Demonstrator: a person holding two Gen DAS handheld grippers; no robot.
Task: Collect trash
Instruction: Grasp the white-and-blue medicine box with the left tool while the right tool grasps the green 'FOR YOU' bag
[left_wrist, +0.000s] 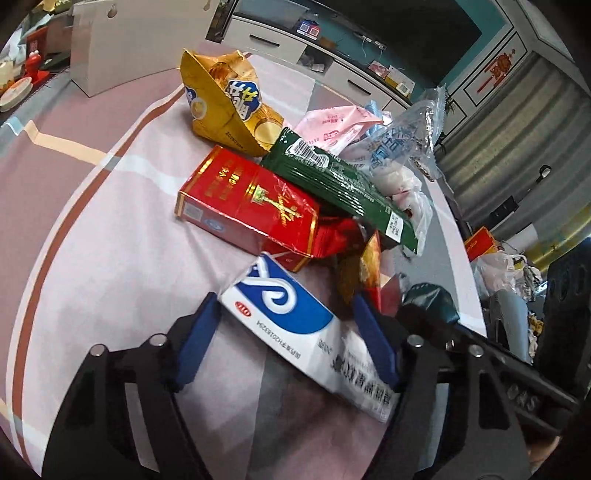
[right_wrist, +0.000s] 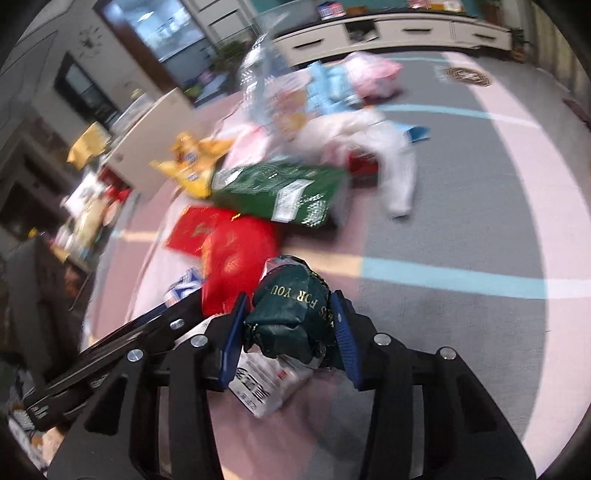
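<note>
Left gripper (left_wrist: 284, 332) straddled white box (left_wrist: 295, 325), jaws wide, contact untold. Right gripper (right_wrist: 290, 332) clamped green wrapper (right_wrist: 291, 306), near pile (left_wrist: 295, 177) edge. Wrapper judged light, crumply; grip mid-bulk. Box light, stiff, crushable; grip long sides.
</note>
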